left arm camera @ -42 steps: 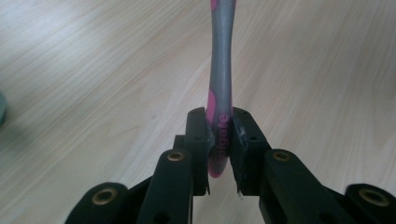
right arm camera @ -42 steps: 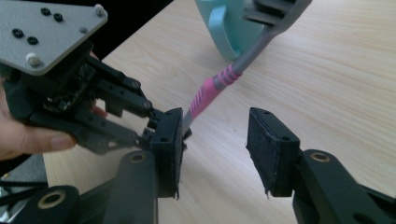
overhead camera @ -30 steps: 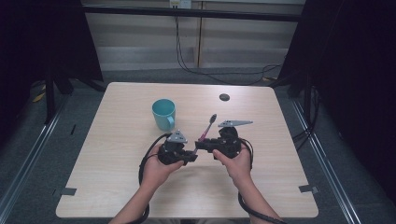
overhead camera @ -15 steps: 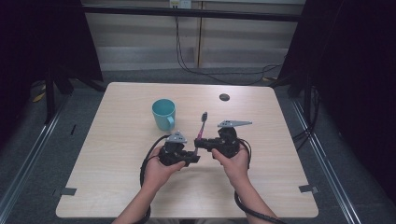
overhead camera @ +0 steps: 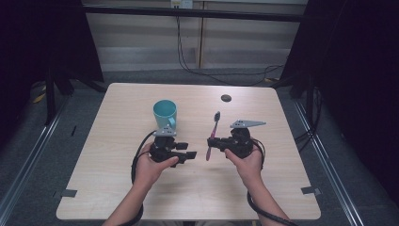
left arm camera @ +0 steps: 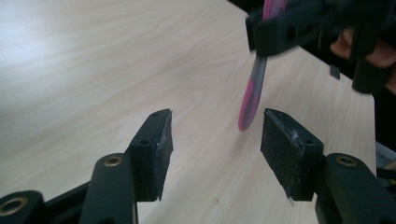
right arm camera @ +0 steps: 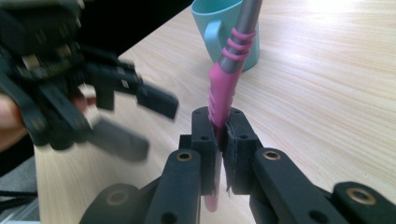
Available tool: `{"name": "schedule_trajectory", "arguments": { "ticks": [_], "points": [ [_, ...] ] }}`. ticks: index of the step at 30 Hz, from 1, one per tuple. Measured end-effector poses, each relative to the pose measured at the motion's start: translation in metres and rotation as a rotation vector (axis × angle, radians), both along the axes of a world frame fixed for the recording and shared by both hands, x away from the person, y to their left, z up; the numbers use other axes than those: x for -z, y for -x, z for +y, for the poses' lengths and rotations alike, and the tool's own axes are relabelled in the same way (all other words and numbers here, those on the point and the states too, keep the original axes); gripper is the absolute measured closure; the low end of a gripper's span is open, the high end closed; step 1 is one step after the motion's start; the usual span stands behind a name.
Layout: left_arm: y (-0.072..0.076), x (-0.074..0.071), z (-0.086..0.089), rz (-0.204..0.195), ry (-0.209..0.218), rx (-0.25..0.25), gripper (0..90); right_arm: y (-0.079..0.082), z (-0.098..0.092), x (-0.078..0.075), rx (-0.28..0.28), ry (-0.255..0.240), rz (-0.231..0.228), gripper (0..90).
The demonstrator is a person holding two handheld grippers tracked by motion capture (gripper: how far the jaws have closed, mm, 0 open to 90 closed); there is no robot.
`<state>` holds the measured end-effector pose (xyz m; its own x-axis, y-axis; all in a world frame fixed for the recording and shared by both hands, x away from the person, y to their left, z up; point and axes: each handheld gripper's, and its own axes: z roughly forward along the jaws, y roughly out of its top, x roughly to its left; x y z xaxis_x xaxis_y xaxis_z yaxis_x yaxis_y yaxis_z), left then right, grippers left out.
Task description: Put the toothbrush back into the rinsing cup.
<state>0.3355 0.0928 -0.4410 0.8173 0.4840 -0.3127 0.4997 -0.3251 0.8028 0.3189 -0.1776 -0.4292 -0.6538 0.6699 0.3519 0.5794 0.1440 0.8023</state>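
Toothbrush [right arm camera: 224,88] upright in right jaws

Left hand-held gripper [overhead camera: 190,155] open, right hand-held gripper [overhead camera: 210,141] clamped

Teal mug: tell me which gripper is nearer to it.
Left. The left gripper sits just in front of the teal mug, jaws open. The right gripper, shut on the pink toothbrush, is farther off to the mug's right.

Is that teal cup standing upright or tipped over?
Upright. The teal cup stands on its base on the table, open mouth up, handle at its side. Whether anything is inside, I cannot tell.
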Motion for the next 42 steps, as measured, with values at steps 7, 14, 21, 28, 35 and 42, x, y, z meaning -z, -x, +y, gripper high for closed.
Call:
{"name": "schedule_trajectory", "arguments": {
  "ticks": [7, 14, 21, 28, 35, 42],
  "points": [
    [-0.007, -0.031, -0.008, -0.047, 0.05, 0.001, 45.1, 0.002, 0.009, 0.004, -0.037, 0.028, 0.006, 84.8],
    [-0.009, -0.039, -0.018, -0.044, 0.079, 0.016, 46.9, 0.003, 0.017, 0.004, -0.055, 0.03, 0.003, 84.7],
    [-0.011, -0.044, -0.022, -0.061, 0.096, 0.01, 50.2, 0.003, 0.032, 0.004, -0.098, 0.057, 0.008, 84.7],
    [-0.011, -0.046, -0.021, -0.065, 0.08, 0.008, 58.0, 0.004, 0.041, 0.004, -0.125, 0.067, 0.005, 84.7],
    [-0.01, -0.048, -0.021, -0.054, 0.086, 0.015, 66.9, 0.004, 0.047, 0.004, -0.145, 0.075, 0.004, 84.7],
    [-0.009, -0.051, -0.018, -0.035, 0.066, 0.0, 84.1, 0.005, 0.048, 0.003, -0.161, 0.078, -0.011, 84.6]
  ]
}}
